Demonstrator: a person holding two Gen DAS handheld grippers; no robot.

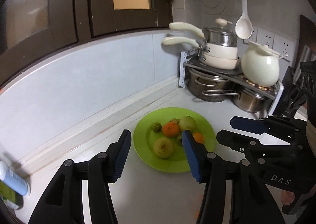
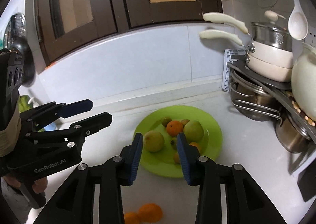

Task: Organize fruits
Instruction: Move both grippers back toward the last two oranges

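A green plate (image 1: 206, 125) (image 2: 214, 135) sits on the white counter and holds several fruits: two yellow-green apples (image 1: 163, 147) (image 2: 193, 130), an orange (image 1: 170, 129) (image 2: 174, 128), small oranges and a small green fruit (image 1: 156, 126). My left gripper (image 1: 157, 136) is open and empty, hovering above the plate's near edge. My right gripper (image 2: 159, 138) is open and empty, just before the plate; it also shows in the left wrist view (image 1: 227, 128). Two oranges (image 2: 150, 213) lie on the counter below the right gripper.
A corner rack (image 1: 227, 70) at the back right carries stacked pans, steel pots and a white ceramic jar (image 1: 260, 67). A white ladle (image 1: 244, 26) hangs on the wall. A blue-white bottle (image 1: 11, 178) stands at the left. A dark window frame lines the back wall.
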